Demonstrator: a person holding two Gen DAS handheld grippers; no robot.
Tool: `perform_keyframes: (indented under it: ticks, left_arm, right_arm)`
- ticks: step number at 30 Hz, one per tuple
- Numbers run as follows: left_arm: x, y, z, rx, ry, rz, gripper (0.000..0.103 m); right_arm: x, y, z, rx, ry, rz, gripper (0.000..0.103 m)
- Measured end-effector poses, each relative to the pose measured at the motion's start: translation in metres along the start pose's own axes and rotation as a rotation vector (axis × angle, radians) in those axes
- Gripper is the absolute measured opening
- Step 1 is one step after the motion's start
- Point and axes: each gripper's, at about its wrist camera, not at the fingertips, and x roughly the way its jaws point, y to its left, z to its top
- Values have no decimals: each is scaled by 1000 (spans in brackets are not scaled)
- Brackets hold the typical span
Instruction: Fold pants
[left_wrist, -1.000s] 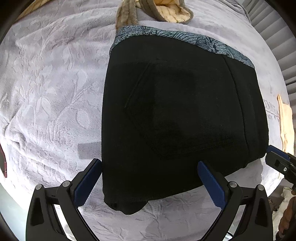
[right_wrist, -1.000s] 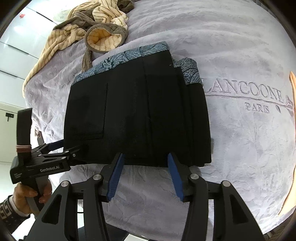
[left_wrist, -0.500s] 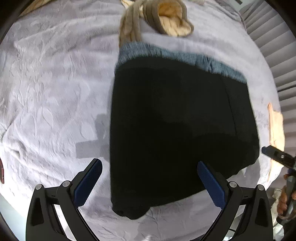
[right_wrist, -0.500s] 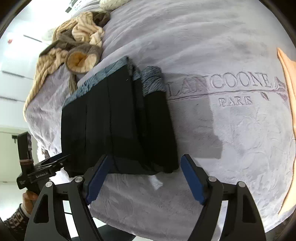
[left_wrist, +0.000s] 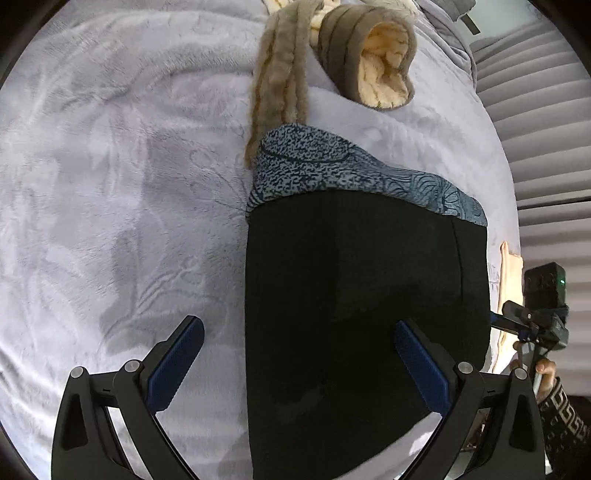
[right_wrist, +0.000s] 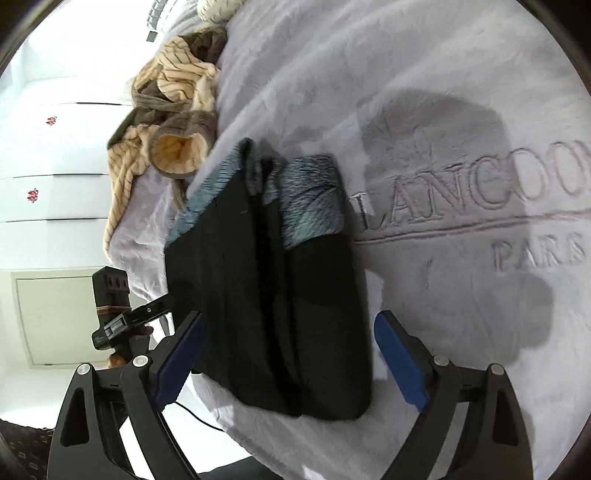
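Black pants (left_wrist: 362, 314) folded into a thick rectangle — patterned blue waistband, plush embossed grey blanket (left_wrist: 129, 184), left claw (left_wrist: 299, 354) apart, right claw (right_wrist: 291, 354) just widened — both empty.

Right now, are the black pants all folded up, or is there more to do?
Mostly folded: the black pants with the blue patterned waistband lie in a stacked bundle on the lilac plush blanket. Nothing is held. The left gripper is open, and the right gripper has just been opening, with the bundle's near end showing between its fingers but not pinched. Perhaps one more fold or tidying remains.
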Motion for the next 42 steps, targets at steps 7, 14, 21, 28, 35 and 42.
perform_keyframes:
  ticks: [7, 14, 21, 28, 35, 42]
  left_arm:
    - [19, -14, -5, 35, -18, -46, 103]
    - [33, -34, 0, 7, -36, -15, 103]
    - [3, -63, -15, 90, -96, 20, 72]
    - [-44, -78, -40, 103, -129, -16, 72]
    - [-68, -59, -72, 62, -88, -4, 72]
    - [-29, -52, -86, 116, -78, 182, 72]
  right_arm:
    - [25, 0, 19, -41, 40, 122, 94]
    - [42, -1, 26, 11, 72, 67, 86]
    - [18, 6, 11, 78, 34, 143, 49]
    - [-11, 32, -22, 95, 13, 255, 47]
    - [-12, 37, -75, 147, 47, 286, 47]
    - [13, 22, -93, 108, 49, 118, 47]
